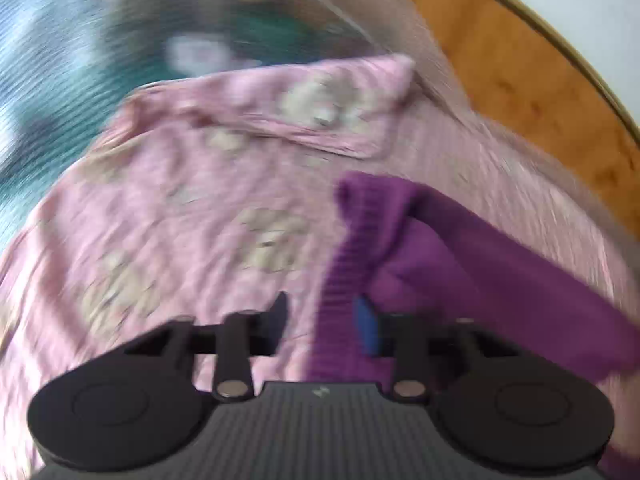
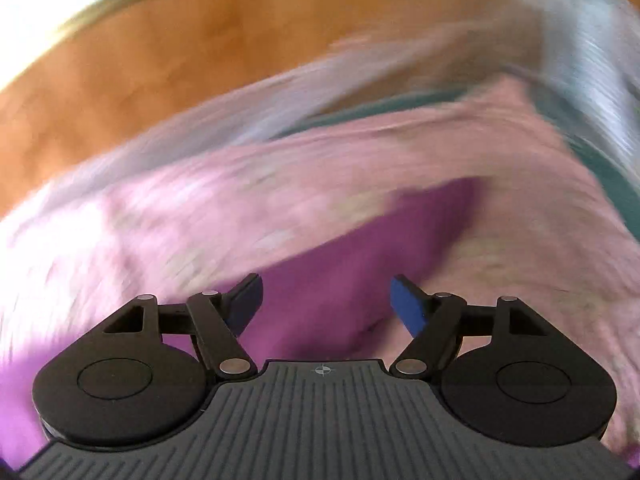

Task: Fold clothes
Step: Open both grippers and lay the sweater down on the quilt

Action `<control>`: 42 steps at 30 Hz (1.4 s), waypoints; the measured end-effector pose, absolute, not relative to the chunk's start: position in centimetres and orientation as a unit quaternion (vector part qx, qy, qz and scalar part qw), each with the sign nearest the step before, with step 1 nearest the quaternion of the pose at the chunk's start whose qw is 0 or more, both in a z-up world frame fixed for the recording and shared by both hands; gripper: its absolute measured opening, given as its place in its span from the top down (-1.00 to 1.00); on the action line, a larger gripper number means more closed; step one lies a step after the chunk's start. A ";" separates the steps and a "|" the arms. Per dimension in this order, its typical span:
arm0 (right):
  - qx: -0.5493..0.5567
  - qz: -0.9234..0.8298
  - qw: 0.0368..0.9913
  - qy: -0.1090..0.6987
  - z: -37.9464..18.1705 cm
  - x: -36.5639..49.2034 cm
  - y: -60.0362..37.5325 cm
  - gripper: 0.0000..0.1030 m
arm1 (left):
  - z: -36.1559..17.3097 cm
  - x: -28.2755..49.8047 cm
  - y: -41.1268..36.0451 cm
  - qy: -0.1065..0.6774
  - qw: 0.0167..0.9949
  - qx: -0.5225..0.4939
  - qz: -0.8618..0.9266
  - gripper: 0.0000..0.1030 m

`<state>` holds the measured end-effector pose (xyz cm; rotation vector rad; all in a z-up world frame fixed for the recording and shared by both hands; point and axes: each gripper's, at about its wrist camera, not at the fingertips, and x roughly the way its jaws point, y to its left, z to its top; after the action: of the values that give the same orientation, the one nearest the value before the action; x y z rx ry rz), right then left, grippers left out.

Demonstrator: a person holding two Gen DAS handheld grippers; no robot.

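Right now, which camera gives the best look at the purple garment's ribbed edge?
The left wrist view: the purple garment shows its ribbed edge fairly sharply, lying on the pink patterned garment. The right wrist view shows only a blurred purple patch, no ribbing.

My left tool [image 1: 322,322] points steeply downward with its jaws partly apart. Its fingers [image 1: 368,328] do not press on anything; the blue pad of one finger shows at the inner face. My right tool [image 2: 326,306] also points steeply downward, with its jaws spread wide. Its fingers [image 2: 408,306] stand clear of each other, blue pads facing inward, with nothing clamped between them. Both views are motion-blurred.
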<state>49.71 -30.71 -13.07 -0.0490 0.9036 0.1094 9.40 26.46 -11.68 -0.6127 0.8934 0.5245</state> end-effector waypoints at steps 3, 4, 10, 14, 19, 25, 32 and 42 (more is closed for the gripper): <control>-0.132 0.178 0.891 0.396 -13.0 47.5 -22.1 -0.51 | -11.2 6.1 26.3 0.394 0.821 -0.318 0.265 -0.35; -0.167 0.224 0.883 0.376 -12.9 46.7 -19.0 -0.58 | -11.4 5.0 26.1 0.398 0.815 -0.322 0.271 -0.38; -0.254 0.434 0.803 0.320 -14.4 42.9 -3.9 -0.77 | -12.3 -1.6 23.9 0.400 0.760 -0.398 0.324 -0.40; -0.297 0.504 0.753 0.303 -16.7 41.8 4.0 -0.77 | -14.0 -3.4 22.6 0.368 0.738 -0.460 0.329 -0.56; -0.337 0.560 0.706 0.275 -18.7 39.8 12.5 -0.77 | -15.1 -0.2 22.5 0.350 0.755 -0.450 0.325 0.38; -0.372 0.599 0.616 0.351 -19.8 40.6 15.4 0.98 | -7.5 0.8 20.0 0.262 0.858 -0.373 0.236 0.82; -0.324 0.437 0.768 0.338 -19.5 46.7 12.0 0.69 | -13.9 0.6 23.3 0.380 0.767 -0.406 0.320 0.75; -0.170 0.464 0.758 0.426 -14.1 34.0 -7.5 -0.01 | -14.9 -1.5 24.0 0.328 0.747 -0.479 0.324 0.09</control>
<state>34.04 -7.46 -14.06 -0.3710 0.9281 1.0111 -1.53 24.02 -14.89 -1.0488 0.7168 0.7099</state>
